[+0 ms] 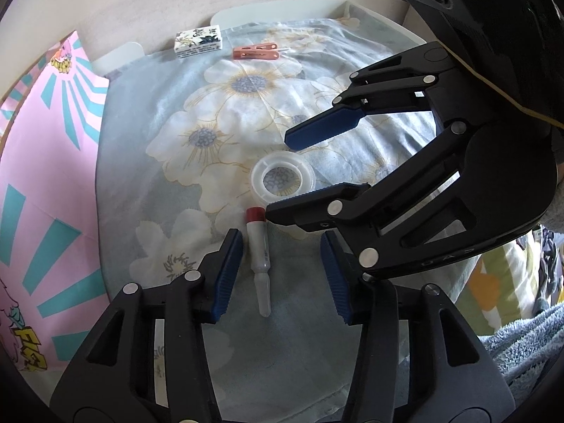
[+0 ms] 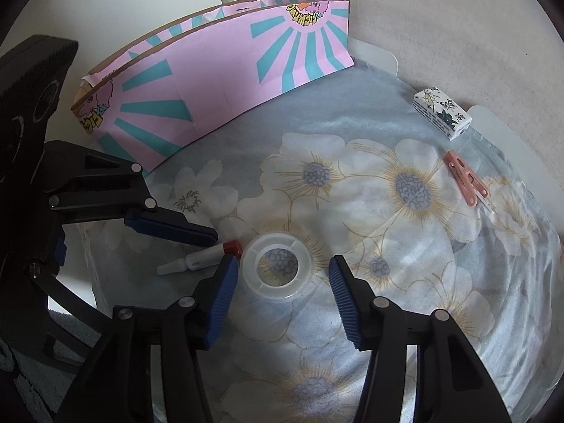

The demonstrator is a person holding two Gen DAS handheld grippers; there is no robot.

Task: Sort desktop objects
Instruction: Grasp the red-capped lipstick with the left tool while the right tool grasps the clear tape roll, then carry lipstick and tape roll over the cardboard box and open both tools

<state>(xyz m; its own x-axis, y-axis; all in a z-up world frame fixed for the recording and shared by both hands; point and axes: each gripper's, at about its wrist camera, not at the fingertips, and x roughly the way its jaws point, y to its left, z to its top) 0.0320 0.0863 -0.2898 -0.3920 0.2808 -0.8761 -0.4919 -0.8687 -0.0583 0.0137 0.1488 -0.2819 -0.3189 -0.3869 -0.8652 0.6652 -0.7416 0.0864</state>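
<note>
A small white tube with a red cap (image 1: 259, 264) lies on the floral cloth (image 1: 158, 183) between the fingers of my left gripper (image 1: 280, 246). Neither pad touches it, so that gripper is open. A clear tape roll (image 2: 278, 268) lies flat just beyond the tube's cap (image 2: 232, 246). My right gripper (image 2: 282, 264) straddles the roll with a gap at the right pad, so it is open too. In the left wrist view the right gripper (image 1: 278, 176) reaches in from the right over the roll (image 1: 283, 179). One left finger (image 2: 169, 225) shows beside the tube in the right wrist view.
A white patterned box (image 2: 442, 112) and a pink clip (image 2: 465, 179) lie at the cloth's far edge. A pink and teal cardboard box (image 2: 211, 81) stands along the left side. White board edges (image 1: 370, 17) stick out under the cloth. A blue fluffy towel (image 1: 528, 335) lies right.
</note>
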